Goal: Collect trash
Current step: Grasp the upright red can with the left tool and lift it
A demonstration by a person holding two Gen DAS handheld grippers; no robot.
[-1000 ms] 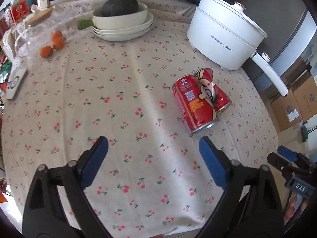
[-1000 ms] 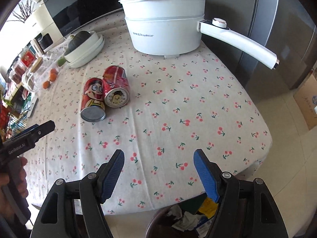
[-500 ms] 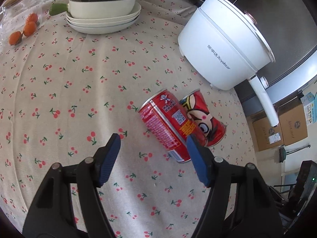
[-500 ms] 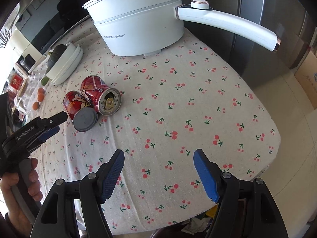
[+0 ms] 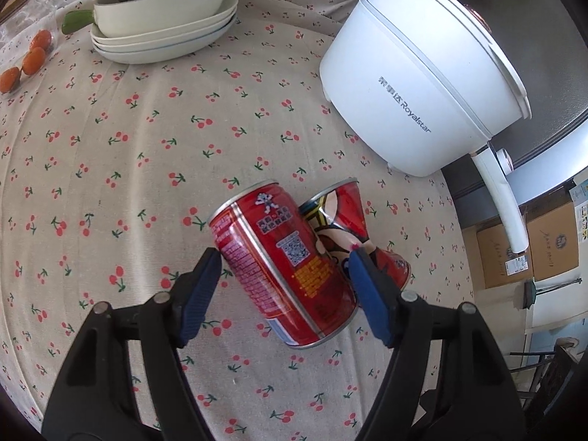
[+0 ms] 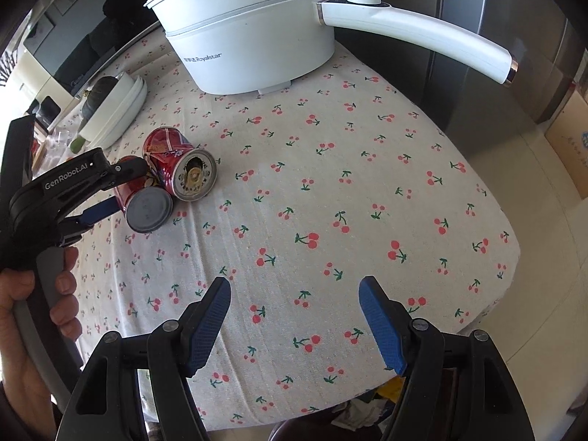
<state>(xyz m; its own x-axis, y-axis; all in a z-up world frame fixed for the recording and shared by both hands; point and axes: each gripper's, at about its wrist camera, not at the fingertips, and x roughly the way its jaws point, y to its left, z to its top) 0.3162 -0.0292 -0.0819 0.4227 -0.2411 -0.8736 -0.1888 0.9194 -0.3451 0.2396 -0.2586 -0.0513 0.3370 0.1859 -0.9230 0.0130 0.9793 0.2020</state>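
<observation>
Two red drink cans lie side by side on the cherry-print tablecloth. The smooth can (image 5: pixel 283 261) lies between the blue pads of my left gripper (image 5: pixel 284 268), which is open around it without pressing it. The dented can (image 5: pixel 349 220) lies against its right side, behind the right pad. In the right wrist view the smooth can (image 6: pixel 147 202) shows its grey bottom and the dented can (image 6: pixel 180 165) shows its top, with the left gripper (image 6: pixel 106 191) over them. My right gripper (image 6: pixel 294 308) is open and empty above the table's near edge.
A white Royalstar pot (image 5: pixel 422 84) with a long handle (image 6: pixel 422 40) stands behind the cans. Stacked dishes with a dark squash (image 5: pixel 161 7) and small oranges (image 5: pixel 25 62) are at the far left. A bin with trash (image 6: pixel 352 415) sits below the table edge.
My left gripper has moved forward and down until its pads straddle the smooth can. My right gripper has moved forward over the table edge, staying open.
</observation>
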